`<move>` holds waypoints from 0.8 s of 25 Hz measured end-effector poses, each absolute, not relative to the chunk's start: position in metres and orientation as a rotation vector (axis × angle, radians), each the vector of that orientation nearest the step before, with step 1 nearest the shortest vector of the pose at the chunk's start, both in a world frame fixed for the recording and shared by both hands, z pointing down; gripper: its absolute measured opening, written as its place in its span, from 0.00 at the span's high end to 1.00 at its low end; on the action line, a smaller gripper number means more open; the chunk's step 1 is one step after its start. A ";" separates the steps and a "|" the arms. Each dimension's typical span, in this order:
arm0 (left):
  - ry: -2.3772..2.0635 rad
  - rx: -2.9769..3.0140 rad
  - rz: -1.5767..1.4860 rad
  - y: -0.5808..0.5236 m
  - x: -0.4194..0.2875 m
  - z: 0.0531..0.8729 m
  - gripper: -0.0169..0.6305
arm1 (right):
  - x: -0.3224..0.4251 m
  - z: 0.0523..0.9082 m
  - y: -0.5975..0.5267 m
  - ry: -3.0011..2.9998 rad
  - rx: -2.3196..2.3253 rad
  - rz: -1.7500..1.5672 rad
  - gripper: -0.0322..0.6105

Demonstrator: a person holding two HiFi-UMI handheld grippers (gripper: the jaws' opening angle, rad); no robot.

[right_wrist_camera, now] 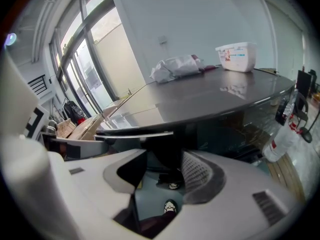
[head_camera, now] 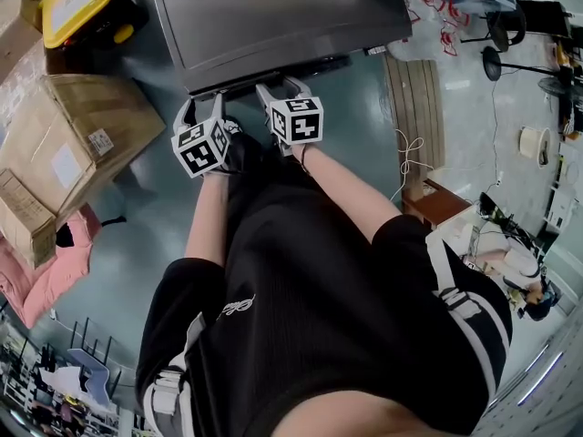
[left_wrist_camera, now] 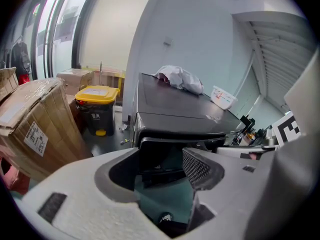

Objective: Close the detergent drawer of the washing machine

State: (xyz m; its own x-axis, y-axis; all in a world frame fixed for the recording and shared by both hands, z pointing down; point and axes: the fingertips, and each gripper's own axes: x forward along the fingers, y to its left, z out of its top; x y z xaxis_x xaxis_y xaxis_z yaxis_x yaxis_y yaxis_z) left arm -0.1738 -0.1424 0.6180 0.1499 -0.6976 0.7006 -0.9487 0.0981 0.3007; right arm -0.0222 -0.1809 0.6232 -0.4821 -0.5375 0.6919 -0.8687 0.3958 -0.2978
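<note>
The dark grey washing machine [head_camera: 273,16] stands right in front of the person. Its front control strip [head_camera: 314,66] shows just below the top edge. Both grippers are held side by side against that front edge. The left gripper [head_camera: 202,107] is open, and between its jaws in the left gripper view [left_wrist_camera: 160,169] shows only the dark recess [left_wrist_camera: 160,151] under the machine's lip. The right gripper [head_camera: 282,89] is open too [right_wrist_camera: 162,171]. Above its jaws runs a thin light-edged dark panel [right_wrist_camera: 135,133], probably the detergent drawer's front; I cannot tell how far out it stands.
Cardboard boxes [head_camera: 77,130] and a yellow-lidded black bin [head_camera: 82,7] stand to the left, with pink cloth [head_camera: 50,276] on the floor. A wooden pallet [head_camera: 414,103] and a loose cable [head_camera: 410,153] lie to the right. On the machine's top are a crumpled cloth [right_wrist_camera: 175,66] and a white tub [right_wrist_camera: 236,56].
</note>
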 end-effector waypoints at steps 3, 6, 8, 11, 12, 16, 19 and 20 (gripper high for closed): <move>-1.605 1.658 0.415 -0.143 -0.173 0.618 0.55 | -0.022 0.624 -0.181 -2.165 1.193 0.891 0.63; -1.596 1.646 0.426 -0.143 -0.175 0.619 0.55 | -0.024 0.624 -0.181 -2.159 1.194 0.904 0.63; -1.597 1.635 0.428 -0.142 -0.175 0.619 0.55 | -0.024 0.624 -0.181 -2.152 1.192 0.904 0.64; -1.621 1.625 0.419 -0.141 -0.174 0.617 0.55 | -0.023 0.623 -0.180 -2.141 1.197 0.885 0.64; -1.629 1.622 0.418 -0.141 -0.174 0.617 0.55 | -0.023 0.623 -0.180 -2.137 1.197 0.874 0.64; -1.624 1.623 0.424 -0.141 -0.173 0.618 0.55 | -0.022 0.623 -0.180 -2.124 1.191 0.846 0.64; -1.610 1.624 0.426 -0.142 -0.174 0.619 0.55 | -0.023 0.623 -0.181 -2.122 1.200 0.845 0.64; -1.607 1.623 0.427 -0.142 -0.174 0.620 0.55 | -0.024 0.623 -0.181 -2.120 1.202 0.845 0.65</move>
State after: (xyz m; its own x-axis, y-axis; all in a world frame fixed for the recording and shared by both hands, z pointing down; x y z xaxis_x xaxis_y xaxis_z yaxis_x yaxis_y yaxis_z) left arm -0.1741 -0.1422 0.6197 0.1378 -0.6792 0.7209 -0.9475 0.1218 0.2958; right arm -0.0239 -0.1809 0.6235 -0.4455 -0.5325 0.7197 -0.8816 0.4011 -0.2489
